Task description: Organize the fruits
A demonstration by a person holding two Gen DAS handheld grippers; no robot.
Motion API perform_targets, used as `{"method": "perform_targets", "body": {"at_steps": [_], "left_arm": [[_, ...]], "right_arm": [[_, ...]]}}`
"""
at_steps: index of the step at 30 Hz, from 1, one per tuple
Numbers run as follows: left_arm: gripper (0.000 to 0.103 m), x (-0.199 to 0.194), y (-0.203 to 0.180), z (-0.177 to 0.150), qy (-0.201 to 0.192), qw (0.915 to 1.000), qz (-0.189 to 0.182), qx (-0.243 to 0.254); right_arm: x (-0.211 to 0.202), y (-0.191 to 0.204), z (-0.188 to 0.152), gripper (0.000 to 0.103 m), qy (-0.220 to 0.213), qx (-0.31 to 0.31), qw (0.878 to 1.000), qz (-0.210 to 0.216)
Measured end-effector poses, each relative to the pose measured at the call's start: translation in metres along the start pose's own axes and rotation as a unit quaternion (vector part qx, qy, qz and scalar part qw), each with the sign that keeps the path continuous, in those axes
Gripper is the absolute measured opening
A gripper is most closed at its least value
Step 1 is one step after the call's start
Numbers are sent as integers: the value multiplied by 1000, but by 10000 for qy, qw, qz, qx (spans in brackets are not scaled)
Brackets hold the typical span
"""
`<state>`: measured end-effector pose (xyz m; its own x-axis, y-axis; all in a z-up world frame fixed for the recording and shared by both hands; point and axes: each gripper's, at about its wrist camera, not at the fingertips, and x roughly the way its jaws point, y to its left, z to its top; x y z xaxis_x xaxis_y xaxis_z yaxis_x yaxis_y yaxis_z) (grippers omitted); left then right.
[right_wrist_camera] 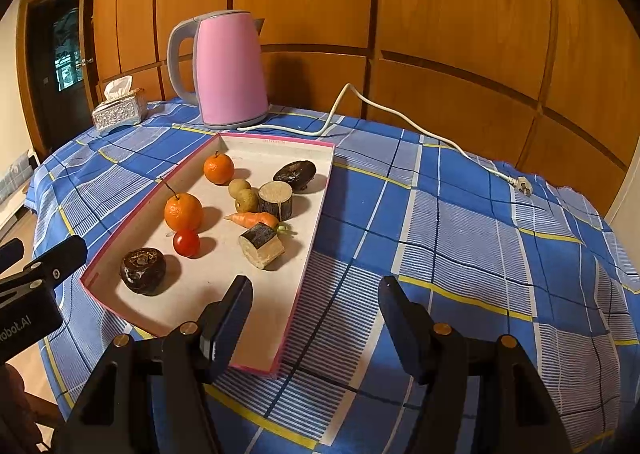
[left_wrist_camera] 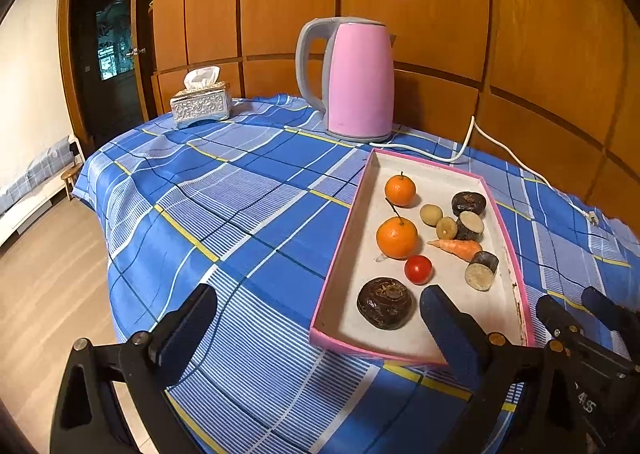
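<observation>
A shallow pink-rimmed tray [left_wrist_camera: 340, 246] [right_wrist_camera: 313, 230] lies on the blue checked tablecloth. It holds two oranges [left_wrist_camera: 397, 238] [right_wrist_camera: 183, 212], a cherry tomato [left_wrist_camera: 418, 269] [right_wrist_camera: 186, 243], a small carrot [left_wrist_camera: 456, 247] [right_wrist_camera: 252, 219], two small tan fruits [left_wrist_camera: 431, 215], dark round fruits [left_wrist_camera: 384, 303] [right_wrist_camera: 143, 271] and cut stalk pieces [left_wrist_camera: 482, 270] [right_wrist_camera: 262, 246]. My left gripper [left_wrist_camera: 318, 306] hangs open and empty over the tray's near left corner. My right gripper [right_wrist_camera: 316, 286] is open and empty at the tray's near right corner, and also shows in the left wrist view [left_wrist_camera: 568, 300].
A pink kettle [left_wrist_camera: 360, 78] [right_wrist_camera: 230, 70] stands behind the tray, its white cord and plug [right_wrist_camera: 524, 186] trailing to the right. A silver tissue box [left_wrist_camera: 202, 104] sits at the back left. Wooden wardrobe doors close off the back; the table drops to the floor on the left.
</observation>
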<state>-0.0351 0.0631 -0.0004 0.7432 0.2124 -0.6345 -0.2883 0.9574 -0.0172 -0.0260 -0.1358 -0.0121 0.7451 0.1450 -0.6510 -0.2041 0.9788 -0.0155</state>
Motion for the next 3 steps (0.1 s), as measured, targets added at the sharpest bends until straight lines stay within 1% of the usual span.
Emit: {"method": "perform_targets", "body": {"at_steps": [1, 3], "left_arm": [[101, 0, 0, 0, 3, 10000, 25, -9], [101, 1, 1, 1, 42, 10000, -57, -47]], "right_arm": [[0, 0, 0, 66, -10, -17, 10000, 0], [0, 1, 0, 66, -12, -25, 10000, 7]]}}
